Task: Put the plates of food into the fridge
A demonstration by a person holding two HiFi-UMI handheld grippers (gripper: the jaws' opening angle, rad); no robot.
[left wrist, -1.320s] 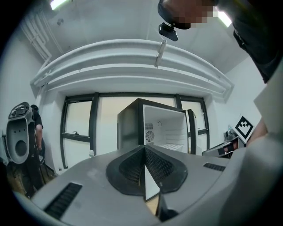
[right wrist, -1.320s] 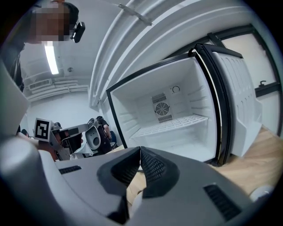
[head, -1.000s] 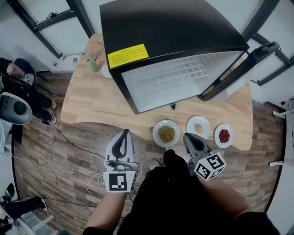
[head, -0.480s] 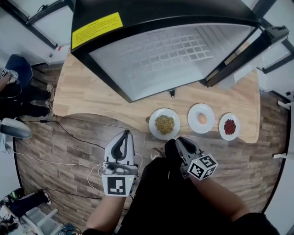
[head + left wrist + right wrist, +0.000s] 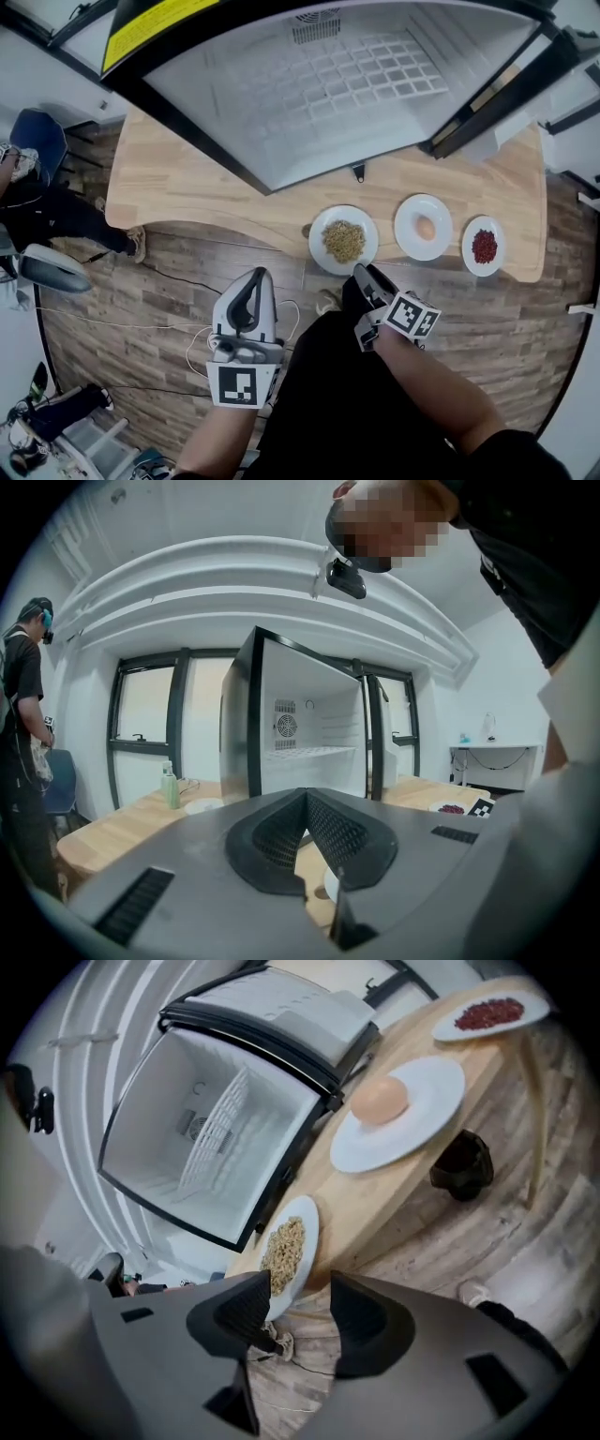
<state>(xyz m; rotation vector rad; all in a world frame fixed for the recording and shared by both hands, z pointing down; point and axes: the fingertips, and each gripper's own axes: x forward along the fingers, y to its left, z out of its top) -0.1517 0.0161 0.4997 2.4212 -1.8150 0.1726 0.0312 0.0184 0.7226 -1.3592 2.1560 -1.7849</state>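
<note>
Right gripper (image 5: 298, 1290) jaws just spread, empty, just short of the noodle plate (image 5: 317, 242) on the table (image 5: 187, 192) before the open fridge (image 5: 309, 84), so pickup likely next; left gripper (image 5: 303, 801) pressed together.

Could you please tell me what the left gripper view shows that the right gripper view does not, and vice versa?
Only the left gripper view shows a green bottle on the far end of the table and a person standing by the windows. Only the right gripper view shows the plate with a pale round food, the noodle-like food on its own plate, and the wood-plank floor. Both show the open fridge with its wire shelf.
</note>
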